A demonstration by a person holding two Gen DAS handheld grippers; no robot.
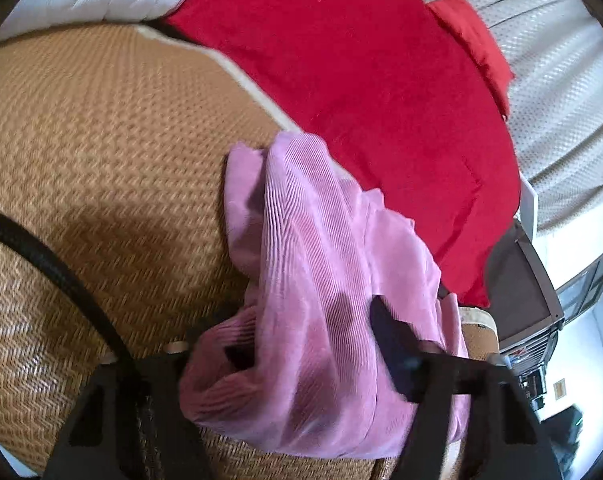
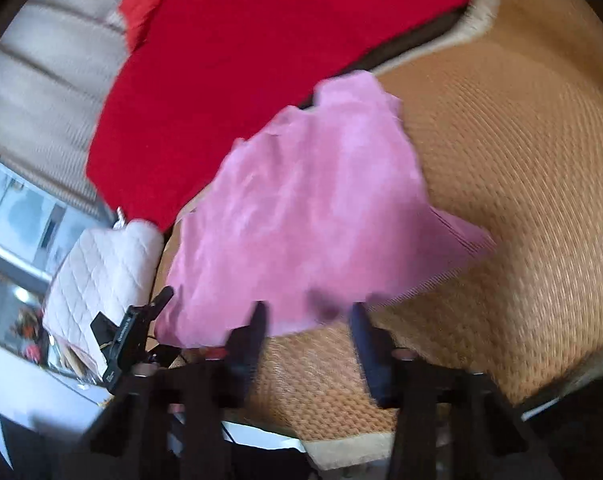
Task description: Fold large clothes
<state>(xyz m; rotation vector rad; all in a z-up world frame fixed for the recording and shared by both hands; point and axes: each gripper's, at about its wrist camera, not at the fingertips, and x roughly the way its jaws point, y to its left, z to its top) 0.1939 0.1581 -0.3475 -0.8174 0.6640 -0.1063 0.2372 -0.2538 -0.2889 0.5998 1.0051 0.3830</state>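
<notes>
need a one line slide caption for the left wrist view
Pink ribbed garment bunched between the open left gripper on a woven mat, red blanket behind.

My left gripper (image 1: 301, 332) is black all over, with two flat angular arms rising from the bottom of its camera view. Each arm has cut-out slots in it. One finger (image 1: 393, 344) shows as a dark, slightly bluish pad with a rounded tip; the other is mostly covered. Small pale round fittings sit at the tops of the arms, and a black ribbed cable (image 1: 53, 264) curves in from the left edge.

My right gripper (image 2: 309, 328) is built the same way: black slotted arms, and two dark navy fingers (image 2: 365, 344) that narrow toward their tips. The view is blurred, so I cannot make out screws or markings.
</notes>
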